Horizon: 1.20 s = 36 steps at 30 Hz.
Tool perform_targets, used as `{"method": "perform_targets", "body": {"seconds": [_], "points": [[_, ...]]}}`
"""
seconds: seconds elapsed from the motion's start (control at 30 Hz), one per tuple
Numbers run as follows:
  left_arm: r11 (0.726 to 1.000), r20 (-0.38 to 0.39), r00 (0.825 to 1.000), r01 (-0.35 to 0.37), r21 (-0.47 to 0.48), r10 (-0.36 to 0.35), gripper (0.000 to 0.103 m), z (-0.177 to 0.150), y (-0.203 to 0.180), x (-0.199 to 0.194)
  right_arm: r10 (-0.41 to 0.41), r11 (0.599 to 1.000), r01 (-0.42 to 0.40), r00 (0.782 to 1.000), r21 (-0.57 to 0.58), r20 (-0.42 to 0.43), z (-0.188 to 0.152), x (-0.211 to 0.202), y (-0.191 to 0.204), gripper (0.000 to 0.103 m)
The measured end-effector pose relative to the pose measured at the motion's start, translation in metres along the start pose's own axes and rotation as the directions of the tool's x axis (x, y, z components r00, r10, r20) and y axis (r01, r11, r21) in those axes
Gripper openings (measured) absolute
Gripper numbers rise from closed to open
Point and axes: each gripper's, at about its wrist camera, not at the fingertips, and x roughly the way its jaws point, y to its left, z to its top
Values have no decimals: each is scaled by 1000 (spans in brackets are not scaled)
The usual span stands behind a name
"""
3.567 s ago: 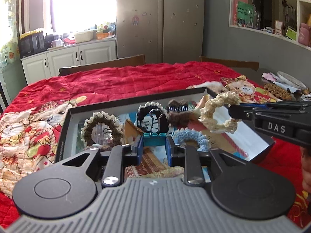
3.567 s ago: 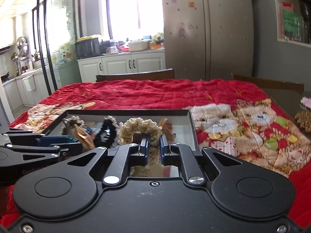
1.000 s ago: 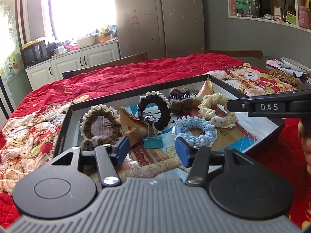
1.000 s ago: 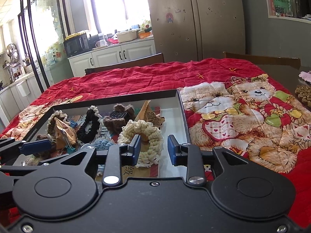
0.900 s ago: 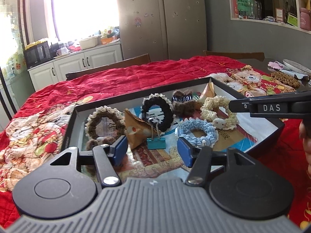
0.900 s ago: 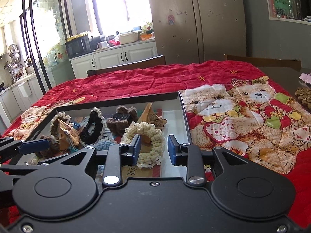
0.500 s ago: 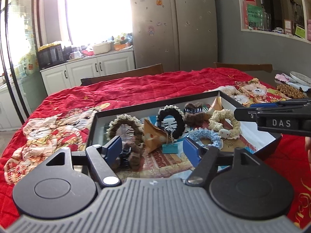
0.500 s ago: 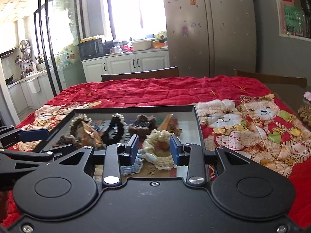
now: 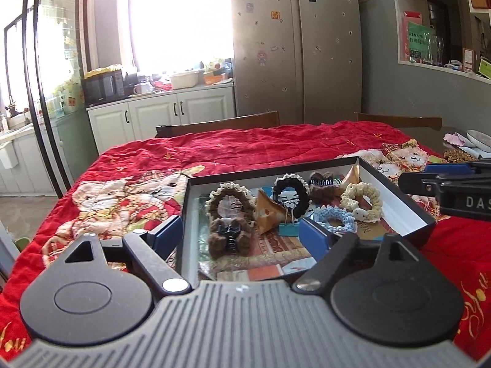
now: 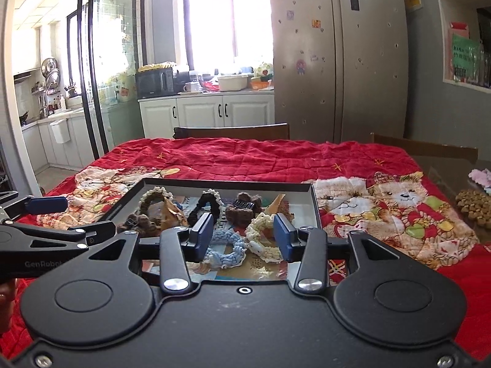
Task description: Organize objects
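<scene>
I have both grippers hanging above the near edge of the black tray, which sits on the red quilt. My left gripper stands wide apart with nothing between its pads; its jaws have just been opening. My right gripper is released too, jaws also just opening, the pads bare of any item.

Everything I mean to sort lies inside the tray. The cream scrunchie rests near the right wall, the blue scrunchie just beside it toward the near edge. The black scrunchie and the brown-and-cream scrunchie stand toward the far wall, and a brown fuzzy hair claw sits near the left wall. A teal binder clip stands mid-tray.

I judge the crocheted rings light, soft and squashy, unlikely to slip; I would pinch across one side of a ring. The clip looks stiff and small, best taken by its wire handles. The claw seems rigid under its fur, so I'd grip across its body.
</scene>
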Motion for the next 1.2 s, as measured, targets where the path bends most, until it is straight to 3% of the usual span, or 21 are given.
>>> {"method": "perform_targets", "body": {"seconds": [0.4,0.53,0.73,1.2], "points": [[998,14,1000,-14,-60,15,99,-10,16,-40,-13,998,15,999,-69,38,2,-50,18,58],[998,11,1000,-11,-69,12,102,-13,17,-49,-18,996,22,998,-81,53,0,-66,23,69],[997,11,1000,-9,-79,10,103,-18,16,-63,-40,995,45,998,-93,57,-2,-82,24,76],[997,-4,1000,-17,-75,17,103,-29,10,-80,-37,996,36,999,-82,-21,-26,-84,25,80]]}}
